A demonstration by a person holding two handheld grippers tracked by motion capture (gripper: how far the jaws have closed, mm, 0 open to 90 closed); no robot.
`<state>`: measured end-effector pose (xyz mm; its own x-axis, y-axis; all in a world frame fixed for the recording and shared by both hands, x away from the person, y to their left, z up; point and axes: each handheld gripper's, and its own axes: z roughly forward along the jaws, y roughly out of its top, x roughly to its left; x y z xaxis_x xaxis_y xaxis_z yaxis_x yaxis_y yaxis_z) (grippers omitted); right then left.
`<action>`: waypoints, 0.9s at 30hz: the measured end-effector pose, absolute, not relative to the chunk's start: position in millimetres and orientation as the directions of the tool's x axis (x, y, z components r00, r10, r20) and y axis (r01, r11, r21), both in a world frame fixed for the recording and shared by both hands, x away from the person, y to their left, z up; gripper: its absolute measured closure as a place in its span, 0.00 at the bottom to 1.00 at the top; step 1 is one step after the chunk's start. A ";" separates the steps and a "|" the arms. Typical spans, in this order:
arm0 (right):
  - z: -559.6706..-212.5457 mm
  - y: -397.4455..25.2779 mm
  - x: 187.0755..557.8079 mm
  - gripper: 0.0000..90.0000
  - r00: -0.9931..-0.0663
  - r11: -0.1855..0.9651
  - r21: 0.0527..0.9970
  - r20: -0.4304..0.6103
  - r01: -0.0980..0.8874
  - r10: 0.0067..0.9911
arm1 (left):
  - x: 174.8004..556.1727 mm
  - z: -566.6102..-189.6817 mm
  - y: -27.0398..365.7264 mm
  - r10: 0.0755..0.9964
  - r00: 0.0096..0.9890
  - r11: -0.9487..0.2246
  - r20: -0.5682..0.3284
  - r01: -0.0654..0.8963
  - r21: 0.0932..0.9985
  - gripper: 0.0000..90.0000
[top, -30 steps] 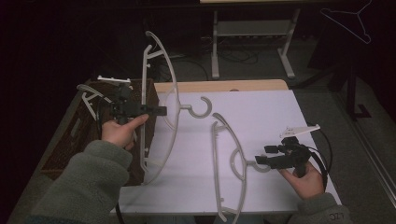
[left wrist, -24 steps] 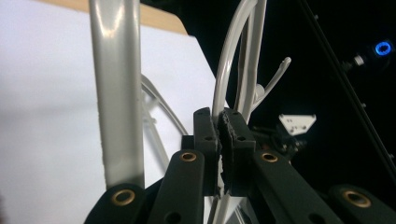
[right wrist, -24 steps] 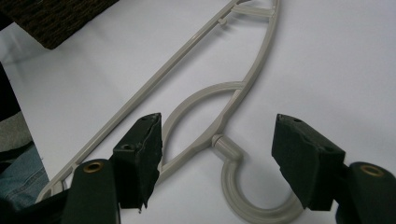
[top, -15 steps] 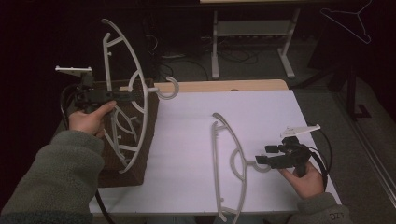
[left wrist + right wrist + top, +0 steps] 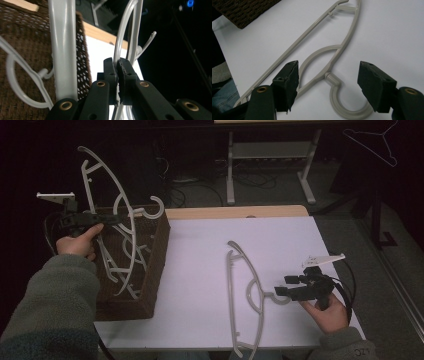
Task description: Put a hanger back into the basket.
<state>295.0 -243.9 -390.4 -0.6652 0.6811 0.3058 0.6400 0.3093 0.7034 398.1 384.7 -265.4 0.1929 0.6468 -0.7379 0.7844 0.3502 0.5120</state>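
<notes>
Hanger (image 5: 107, 195) — over basket (image 5: 155, 265) rim, left tool (image 5: 117, 218)-clamped

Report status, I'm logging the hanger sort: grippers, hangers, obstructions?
Left gripper shut on raised hanger over basket. Right gripper open, straddling table hanger hook. Nothing in the way.
</notes>
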 end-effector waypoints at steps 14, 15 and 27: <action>-390.3 -243.6 294.1 0.36 -0.668 0.309 0.705 0.307 0.638 0.677 | 399.1 -323.3 405.9 0.665 0.056 0.412 -0.745 0.805 0.428 0.95; -390.4 -243.6 294.1 0.36 -0.669 0.312 0.705 0.304 0.637 0.678 | 398.4 -327.0 407.2 0.666 0.047 0.417 -0.745 0.804 0.423 0.95; -390.5 -241.9 294.5 0.36 -0.670 0.316 0.701 0.307 0.639 0.676 | 394.7 -347.2 409.7 0.715 -0.002 0.383 -0.699 0.837 0.390 0.86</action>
<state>294.5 -241.9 -390.5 -0.6702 0.6757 0.3070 0.6395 0.3157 0.7010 394.7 409.7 -347.2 -0.0016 0.7154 -0.6987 0.8372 0.3830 0.3904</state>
